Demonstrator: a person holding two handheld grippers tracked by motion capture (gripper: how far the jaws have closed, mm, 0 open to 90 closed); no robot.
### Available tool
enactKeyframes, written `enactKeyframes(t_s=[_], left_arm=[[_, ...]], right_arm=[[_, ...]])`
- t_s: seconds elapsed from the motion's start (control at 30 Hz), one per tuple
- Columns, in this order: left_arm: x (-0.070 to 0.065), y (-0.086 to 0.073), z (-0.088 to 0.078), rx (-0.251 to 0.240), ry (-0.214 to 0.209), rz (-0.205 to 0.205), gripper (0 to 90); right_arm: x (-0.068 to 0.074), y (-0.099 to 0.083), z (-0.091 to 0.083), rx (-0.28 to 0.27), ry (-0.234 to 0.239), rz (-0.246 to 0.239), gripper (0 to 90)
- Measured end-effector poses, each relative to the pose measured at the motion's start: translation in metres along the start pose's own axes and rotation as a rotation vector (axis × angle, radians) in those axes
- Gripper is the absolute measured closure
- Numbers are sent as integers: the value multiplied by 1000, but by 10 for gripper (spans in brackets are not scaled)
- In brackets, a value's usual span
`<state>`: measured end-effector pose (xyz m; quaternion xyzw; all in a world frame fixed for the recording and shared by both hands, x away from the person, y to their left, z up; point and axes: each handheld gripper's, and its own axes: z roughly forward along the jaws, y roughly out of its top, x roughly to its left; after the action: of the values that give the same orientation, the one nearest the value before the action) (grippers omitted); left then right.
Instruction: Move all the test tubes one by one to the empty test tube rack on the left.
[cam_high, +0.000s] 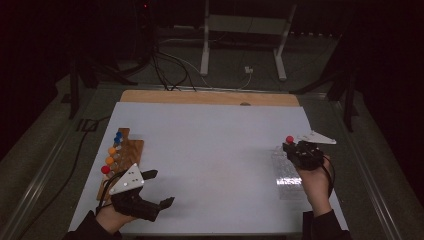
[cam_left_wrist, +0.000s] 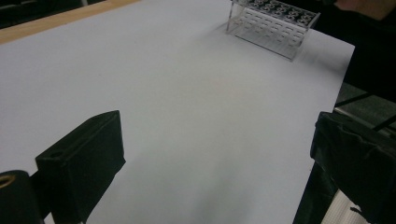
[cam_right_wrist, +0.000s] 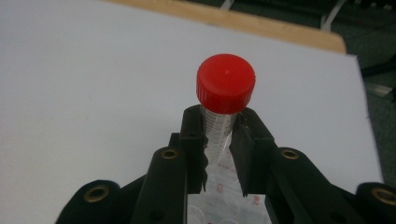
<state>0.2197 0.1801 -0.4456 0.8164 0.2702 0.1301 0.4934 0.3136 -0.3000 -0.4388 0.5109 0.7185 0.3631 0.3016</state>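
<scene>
Both hands enter from the near edge of the white worktop (cam_high: 210, 150). Left tool (cam_high: 159, 189) hovers beside the wooden rack (cam_high: 131, 150) of coloured-capped tubes, jaws spread wide with nothing between them. Right tool (cam_right_wrist: 219, 140) is clenched on a red-capped tube (cam_right_wrist: 225, 84) just below its cap, holding it upright over the clear rack (cam_high: 286, 175) at the right side.

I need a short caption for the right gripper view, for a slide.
Right gripper shut on a red-capped tube above the clear rack.
</scene>
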Motion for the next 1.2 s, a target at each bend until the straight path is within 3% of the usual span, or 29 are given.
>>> enactKeyframes(t_s=[0.2, 0.37, 0.73, 1.03, 1.2], left_arm=[[-2, 4, -1, -8, -9, 3, 40], [-3, 9, -1, -31, -29, 2, 44], [-13, 29, 9, -64, -62, 29, 76], [-23, 56, 32, -65, -117, 68, 86], [-27, 73, 46, -84, -141, 99, 160]], right_arm=[[3, 11, -26, -77, 4, -8, 754], [15, 17, -40, -121, 52, -37, 754], [65, 9, -36, -96, 210, -127, 754], [107, 2, -39, -83, 334, -205, 753], [124, -1, -41, -74, 392, -239, 754]])
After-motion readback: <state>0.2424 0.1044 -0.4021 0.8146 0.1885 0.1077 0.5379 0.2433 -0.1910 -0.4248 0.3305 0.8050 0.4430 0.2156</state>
